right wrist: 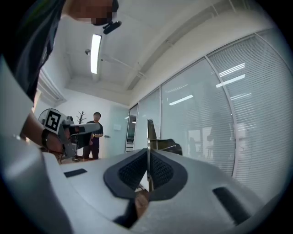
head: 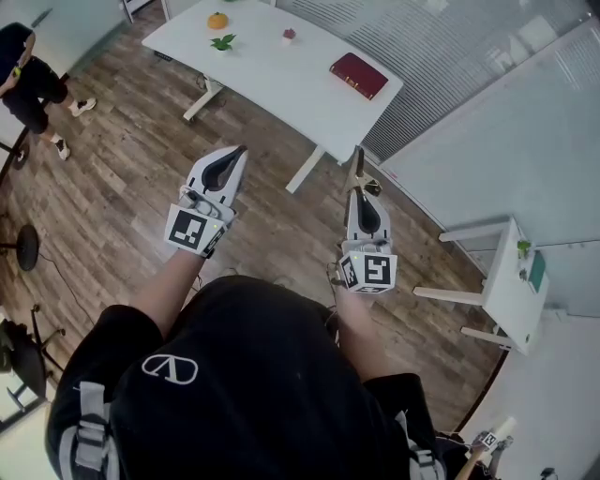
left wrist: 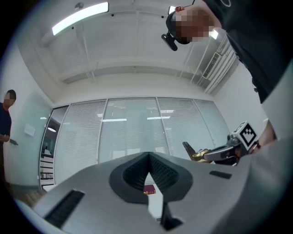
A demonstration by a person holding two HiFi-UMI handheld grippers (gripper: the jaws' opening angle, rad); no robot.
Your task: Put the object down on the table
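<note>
My right gripper [head: 357, 190] is shut on a thin, flat, brass-coloured object [head: 357, 165] that sticks out past its tips. It is held in the air above the wooden floor. In the right gripper view the object [right wrist: 150, 130] stands upright as a narrow strip between the closed pads [right wrist: 158, 170]. The left gripper [head: 238, 152] is level with it on the left, shut with nothing in it. Its pads [left wrist: 162, 171] meet at the tip. The white table [head: 281, 84] lies well ahead of both grippers. From the left gripper view the right gripper [left wrist: 201, 154] shows with the object [left wrist: 188, 148].
On the table are a red book [head: 358, 75], a small green plant [head: 223, 42], an orange item [head: 217, 20] and a small pink item [head: 289, 36]. A white side table [head: 511, 281] stands at the right. A person [head: 28, 75] stands at the far left near black stools [head: 23, 248].
</note>
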